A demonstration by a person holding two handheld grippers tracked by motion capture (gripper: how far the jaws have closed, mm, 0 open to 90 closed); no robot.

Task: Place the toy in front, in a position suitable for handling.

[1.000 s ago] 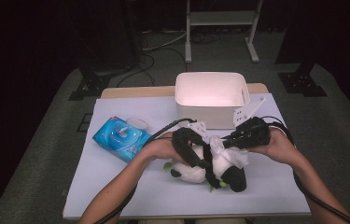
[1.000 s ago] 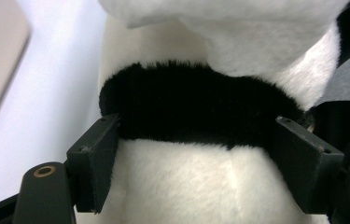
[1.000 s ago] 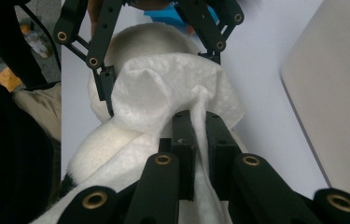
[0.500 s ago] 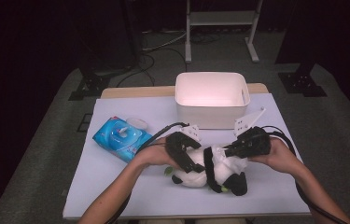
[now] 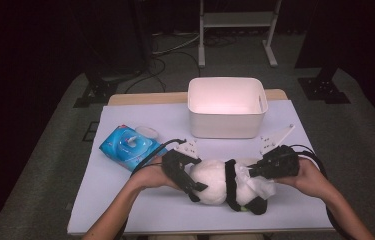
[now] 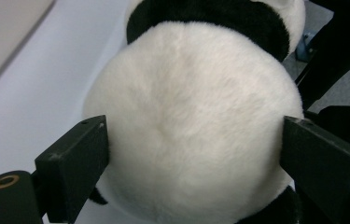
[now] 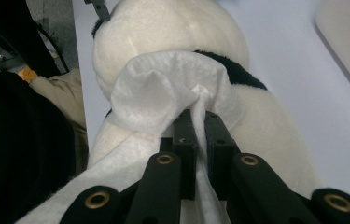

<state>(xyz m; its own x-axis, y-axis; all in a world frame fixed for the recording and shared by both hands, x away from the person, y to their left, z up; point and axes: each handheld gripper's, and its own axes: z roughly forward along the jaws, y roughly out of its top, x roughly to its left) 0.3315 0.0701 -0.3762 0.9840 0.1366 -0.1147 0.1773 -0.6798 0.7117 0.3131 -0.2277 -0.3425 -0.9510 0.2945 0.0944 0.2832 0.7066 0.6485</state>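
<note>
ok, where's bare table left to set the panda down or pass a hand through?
Free: the near-left corner of the table, below the wipes pack; the strip between the pack and the white bin; the near edge in front of the plush panda. Crowded: the centre-right, where the left gripper straddles the panda and the right gripper pinches a wipe against it.

The toy panda (image 5: 220, 182) lies across the near middle of the surface (image 5: 140, 210) and blocks the way between the two hands. The left tongs (image 5: 187, 182) sit at one end of it and the right tongs (image 5: 257, 172) at the other. Behind the panda stands a white bin (image 5: 226, 125), like a wall, with a narrow bare strip between them. The blue wipes pack (image 5: 127, 146) lies near the left hand. The near left corner is bare, and so is the far left part.
</note>
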